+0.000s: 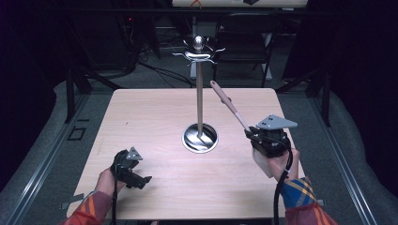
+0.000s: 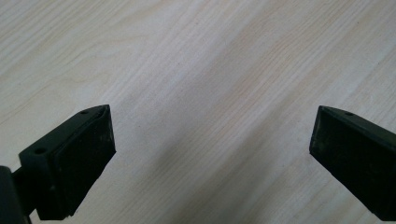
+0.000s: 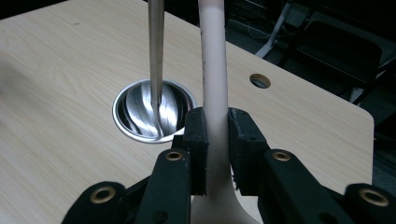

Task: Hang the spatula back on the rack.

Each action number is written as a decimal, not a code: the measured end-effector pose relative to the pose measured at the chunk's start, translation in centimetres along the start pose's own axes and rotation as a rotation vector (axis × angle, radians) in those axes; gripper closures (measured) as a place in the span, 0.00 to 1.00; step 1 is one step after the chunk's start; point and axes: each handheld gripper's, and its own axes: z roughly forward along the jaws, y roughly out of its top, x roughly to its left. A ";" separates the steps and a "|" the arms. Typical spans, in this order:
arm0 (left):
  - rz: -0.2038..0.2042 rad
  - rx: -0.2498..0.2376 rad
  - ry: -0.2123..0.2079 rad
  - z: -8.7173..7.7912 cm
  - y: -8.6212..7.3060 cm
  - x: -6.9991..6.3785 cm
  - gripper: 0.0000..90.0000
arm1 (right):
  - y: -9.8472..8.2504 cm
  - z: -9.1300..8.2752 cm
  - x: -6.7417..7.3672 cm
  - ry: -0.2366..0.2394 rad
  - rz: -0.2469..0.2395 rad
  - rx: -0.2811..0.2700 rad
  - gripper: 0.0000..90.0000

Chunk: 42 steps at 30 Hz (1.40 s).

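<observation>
One pale pink utensil [image 3: 213, 93] stands clamped between the two black jaws of the right gripper [image 3: 217, 149], its slim handle pinched from both sides and running up toward twelve o'clock in the right gripper view, while its wider end spreads out below the jaws at six o'clock. In the high view the same utensil [image 1: 230, 105] slants from the right gripper [image 1: 249, 133] toward eleven o'clock, its free end raised above the table [image 1: 150, 117] and just to the three o'clock side of the pole. One metal stand [image 1: 200, 93] rises at the table's centre, its round shiny base [image 1: 200, 138] resting on the wood and its hooked top capped by a knob [image 1: 199, 43]; from the right gripper's camera the base [image 3: 154, 112] lies at ten o'clock of the jaws, near but apart from them. The left gripper [image 1: 132, 174] rests at seven o'clock of the stand, well apart from it, in the person's left hand [image 1: 109, 182]. Its two jaws stand wide apart over bare wood [image 2: 210, 93], holding nothing. A dark chair [image 1: 244, 42] sits beyond the table at one o'clock.
</observation>
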 end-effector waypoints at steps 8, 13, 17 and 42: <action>0.004 0.000 0.002 0.0 0.0 0.0 0.00 | 0.7 -0.7 0.0 -0.009 0.009 -0.028 0.87; 0.001 -0.002 -0.003 0.0 0.0 0.0 0.00 | 0.9 -1.1 0.0 -0.009 0.011 -0.041 0.87; 0.000 -0.004 -0.003 0.0 0.0 0.0 0.00 | 1.0 -1.4 0.1 -0.010 0.016 -0.066 0.87; 0.004 0.002 -0.001 0.0 0.0 0.0 0.00 | 2.2 -5.6 -0.5 -0.027 0.045 -0.206 0.87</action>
